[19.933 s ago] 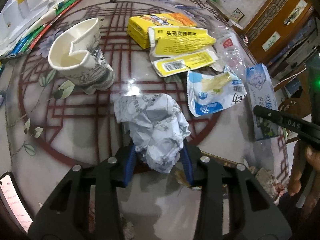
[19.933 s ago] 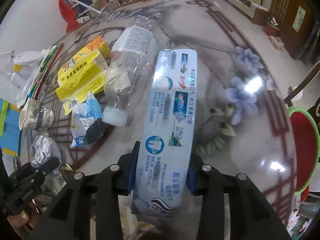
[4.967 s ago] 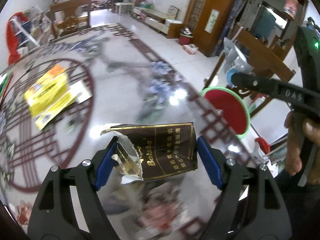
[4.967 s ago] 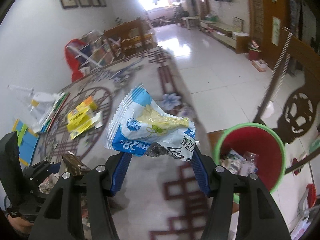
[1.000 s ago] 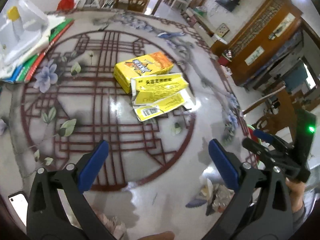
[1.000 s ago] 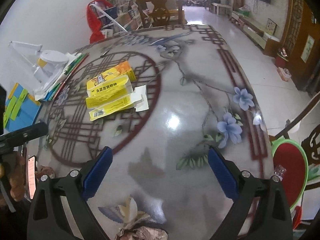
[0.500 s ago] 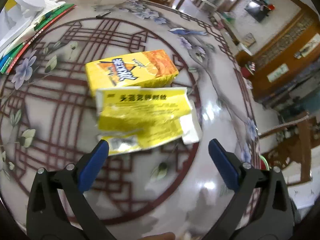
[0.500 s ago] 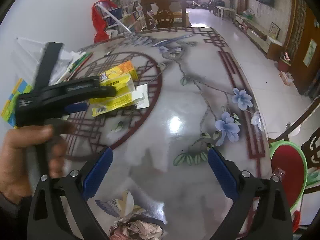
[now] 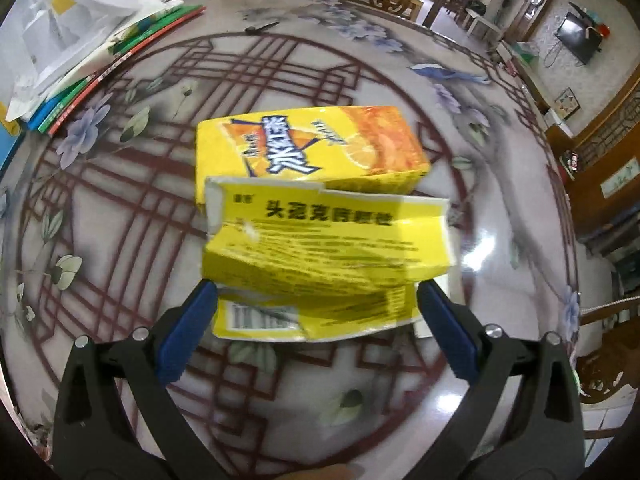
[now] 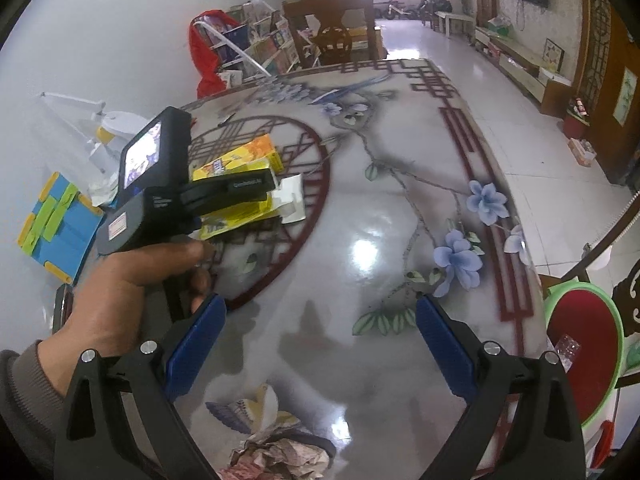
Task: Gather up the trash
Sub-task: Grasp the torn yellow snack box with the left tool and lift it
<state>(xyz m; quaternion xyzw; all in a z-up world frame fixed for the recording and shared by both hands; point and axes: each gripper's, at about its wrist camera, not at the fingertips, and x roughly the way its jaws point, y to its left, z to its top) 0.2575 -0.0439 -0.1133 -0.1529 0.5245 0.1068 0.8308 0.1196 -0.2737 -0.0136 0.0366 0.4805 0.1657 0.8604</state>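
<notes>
Left tongs (image 9: 316, 308) spread wide, flattened yellow carton (image 9: 324, 252) between tips; juice box (image 9: 308, 148) blocks beyond; counter (image 10: 360, 248) bare rightward.

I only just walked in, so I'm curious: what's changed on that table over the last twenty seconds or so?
The paper ball, cup, bottle, toothpaste box and snack bags are gone from the table. The left tool, now open, has moved up to the flattened yellow box, straddling it without gripping. The right tool is open and empty. The orange-yellow carton and red bin stayed put.

Both wrist views over table (image 9: 120, 280)
</notes>
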